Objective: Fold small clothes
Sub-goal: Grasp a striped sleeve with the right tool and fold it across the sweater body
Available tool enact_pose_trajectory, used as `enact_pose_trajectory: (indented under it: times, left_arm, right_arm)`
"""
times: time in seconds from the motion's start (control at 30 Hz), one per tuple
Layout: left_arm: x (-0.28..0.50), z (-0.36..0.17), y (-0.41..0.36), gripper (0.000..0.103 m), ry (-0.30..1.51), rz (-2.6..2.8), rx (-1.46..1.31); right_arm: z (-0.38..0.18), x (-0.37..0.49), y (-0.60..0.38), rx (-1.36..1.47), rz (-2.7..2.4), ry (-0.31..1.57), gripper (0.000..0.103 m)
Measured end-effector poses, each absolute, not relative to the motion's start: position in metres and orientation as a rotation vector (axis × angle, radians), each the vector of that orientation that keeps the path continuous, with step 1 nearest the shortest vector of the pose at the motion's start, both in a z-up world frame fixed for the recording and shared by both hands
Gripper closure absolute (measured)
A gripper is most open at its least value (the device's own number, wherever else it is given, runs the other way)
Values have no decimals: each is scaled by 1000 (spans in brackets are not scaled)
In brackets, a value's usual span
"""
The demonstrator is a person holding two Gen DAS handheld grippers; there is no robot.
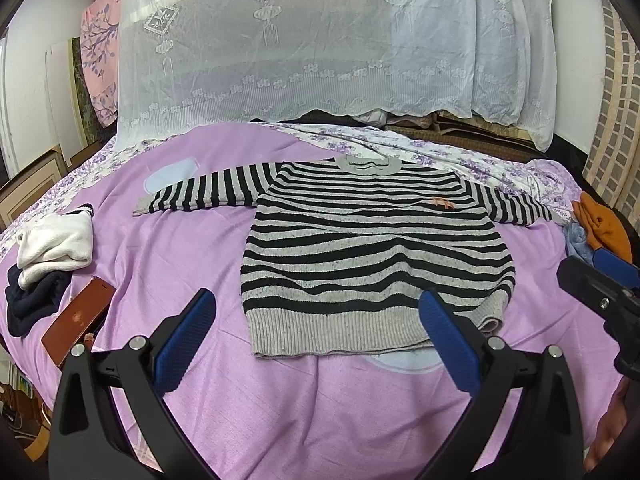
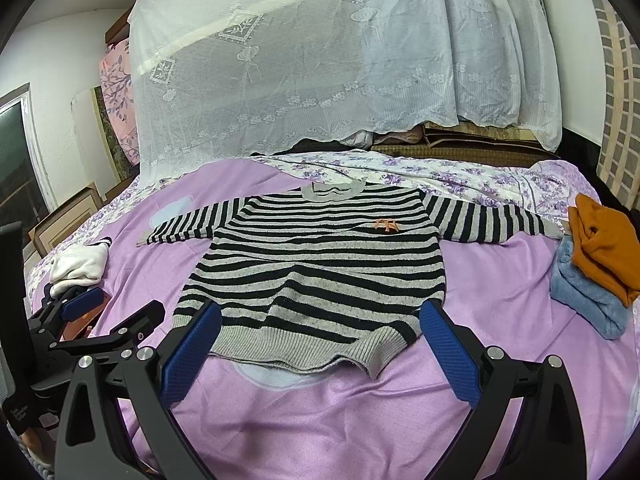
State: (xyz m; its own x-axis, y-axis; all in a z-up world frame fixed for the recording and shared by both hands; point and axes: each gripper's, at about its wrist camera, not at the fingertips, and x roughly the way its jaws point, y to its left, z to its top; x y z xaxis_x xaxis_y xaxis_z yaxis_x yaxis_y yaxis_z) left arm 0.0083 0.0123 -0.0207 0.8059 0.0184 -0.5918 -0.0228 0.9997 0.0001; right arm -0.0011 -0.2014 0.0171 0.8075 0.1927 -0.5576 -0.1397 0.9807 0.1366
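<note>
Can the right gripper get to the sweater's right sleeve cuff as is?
Probably yes. The right gripper is open, and bare purple bedspread leads to the cuff; the orange cloth lies close beside it.

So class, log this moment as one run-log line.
step: pre-fold | striped sweater: spread flat on bed | left gripper: open | right gripper: open
</note>
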Motion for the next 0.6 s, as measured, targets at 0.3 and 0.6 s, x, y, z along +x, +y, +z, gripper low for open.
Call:
enact_pose_trajectory:
  times: [0.3,0.6]
  left_arm:
    - [13,-21,10,4,649,22,-9]
    - [46,-41,19,4,678,20,-2]
  right_arm:
    - [10,3,-210,128,165,573,3]
    - [-8,26,-259,295,217,438,3]
